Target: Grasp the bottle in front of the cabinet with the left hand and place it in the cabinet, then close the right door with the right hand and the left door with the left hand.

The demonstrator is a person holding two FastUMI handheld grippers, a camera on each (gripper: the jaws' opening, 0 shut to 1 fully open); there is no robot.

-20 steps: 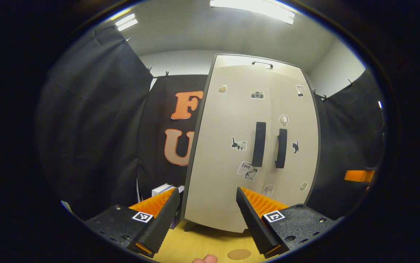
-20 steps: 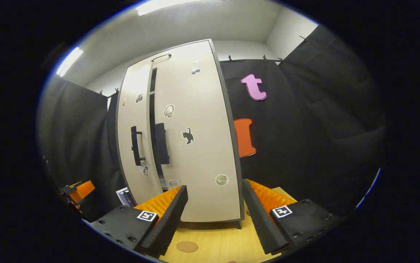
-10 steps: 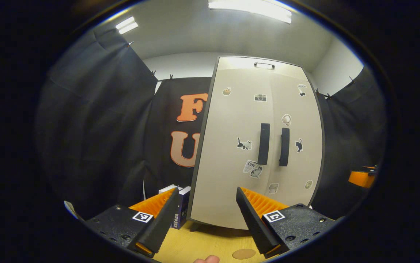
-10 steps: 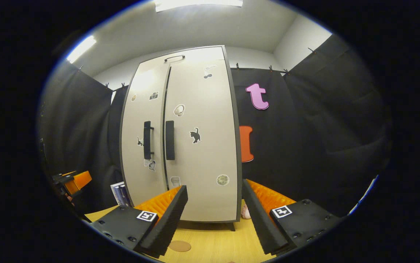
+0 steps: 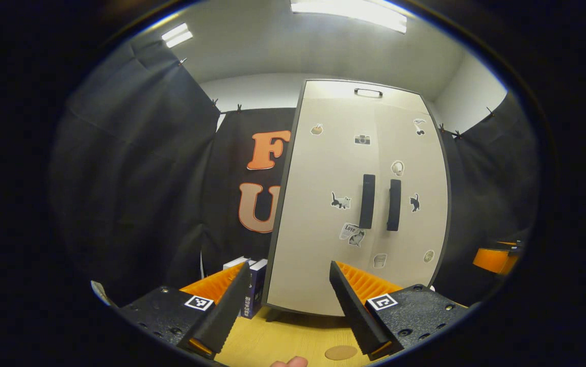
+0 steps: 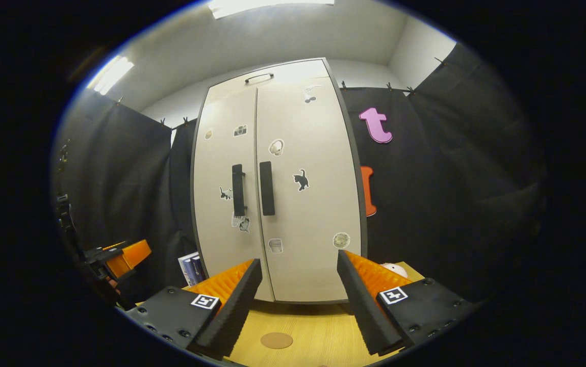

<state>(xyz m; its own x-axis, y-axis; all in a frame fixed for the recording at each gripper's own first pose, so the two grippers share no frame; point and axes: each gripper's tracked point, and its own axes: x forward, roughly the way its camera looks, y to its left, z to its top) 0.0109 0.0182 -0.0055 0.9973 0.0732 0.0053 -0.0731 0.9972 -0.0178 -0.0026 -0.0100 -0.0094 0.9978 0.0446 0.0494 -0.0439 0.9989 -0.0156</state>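
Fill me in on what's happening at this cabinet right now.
A person holds a two-finger gripper in each hand, facing a pale cabinet on a wooden table. Both doors look shut, their dark handles side by side. The left gripper and right gripper are open and empty, back from the doors. With no bottle in front, the job looks essentially finished.

Matt surfaces, pale wood grain
The cabinet [image 6: 308, 214] doors look smooth and matt with paper-like stickers; the counter [image 6: 313, 334] shows light wood grain.
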